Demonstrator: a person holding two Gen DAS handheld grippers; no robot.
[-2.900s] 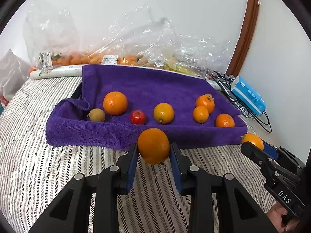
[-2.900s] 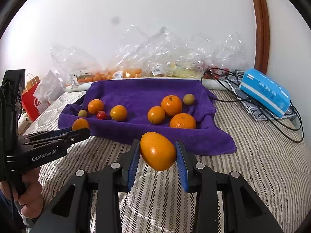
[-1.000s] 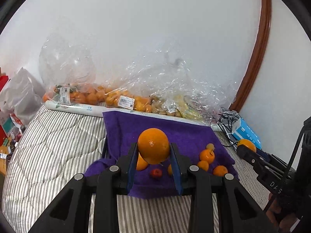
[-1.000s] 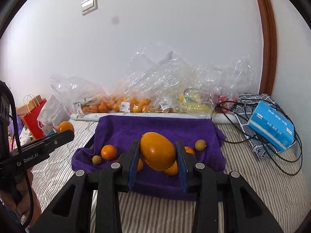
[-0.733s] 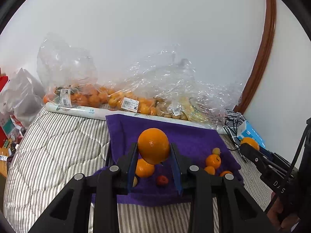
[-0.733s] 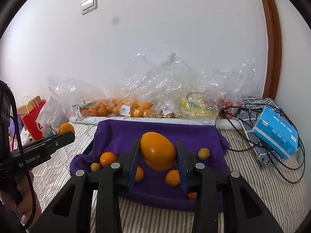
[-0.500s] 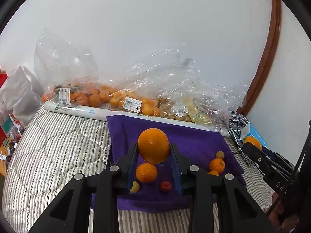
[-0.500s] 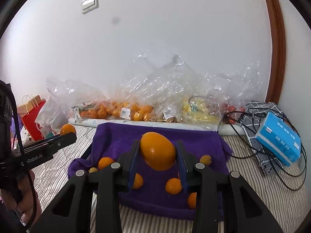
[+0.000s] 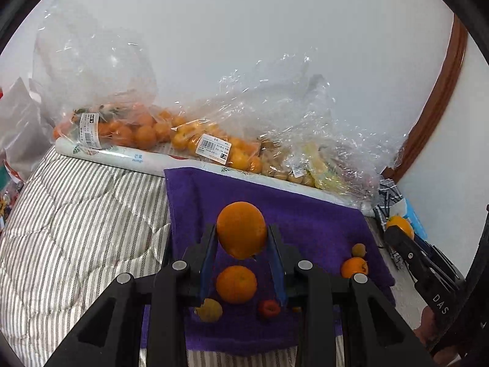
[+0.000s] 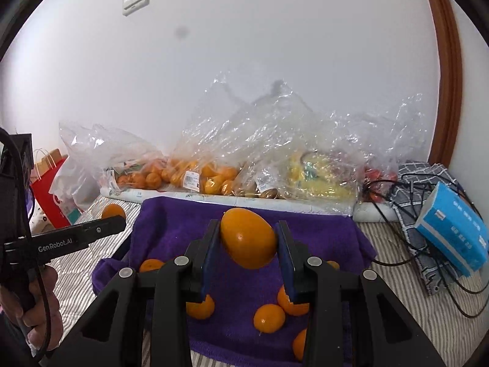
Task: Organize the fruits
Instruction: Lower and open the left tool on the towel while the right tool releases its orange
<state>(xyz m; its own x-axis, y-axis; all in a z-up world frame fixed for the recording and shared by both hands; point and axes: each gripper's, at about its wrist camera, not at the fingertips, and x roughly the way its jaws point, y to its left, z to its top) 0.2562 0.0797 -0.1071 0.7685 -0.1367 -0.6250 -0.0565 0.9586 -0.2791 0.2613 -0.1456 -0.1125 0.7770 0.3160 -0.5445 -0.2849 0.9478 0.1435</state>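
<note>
Both grippers are loaded right now. The left gripper (image 9: pixel 243 246) has its blue pads clamped on a round orange (image 9: pixel 241 229), holding it up in the air over the purple towel (image 9: pixel 305 223). The right gripper (image 10: pixel 248 249) is doing the same with a smoother, egg-shaped orange fruit (image 10: pixel 248 242), also up above the towel, not touching it.

The towel is spread on a striped quilt (image 9: pixel 76 214), and its far edge runs up against a long white roll (image 9: pixel 128 156) lying along the wall. Its left edge is bunched up into a bit of a lip. Loose on it in the left wrist view: a big orange (image 9: pixel 236 283) near the front, a small yellowish-brown fruit (image 9: pixel 209 309) just left of that, a tiny red fruit (image 9: pixel 268 308) to the right, and over near the right edge a small mandarin (image 9: pixel 354 267) with a little tan fruit (image 9: pixel 358 250) right behind it. The right wrist view shows a few more small oranges (image 10: pixel 269 318) toward the front edge, partly hidden behind the fingers.

Containers: clear plastic bags (image 10: pixel 275 153) piled along the wall behind the towel. The left ones hold labelled mandarins (image 9: pixel 137 133), then small brownish fruit, something yellow that I can't make out, and red fruit at the far right.

A blue tissue pack (image 10: pixel 452 229) sits on a checked cloth with black cables off the towel's right side.
</note>
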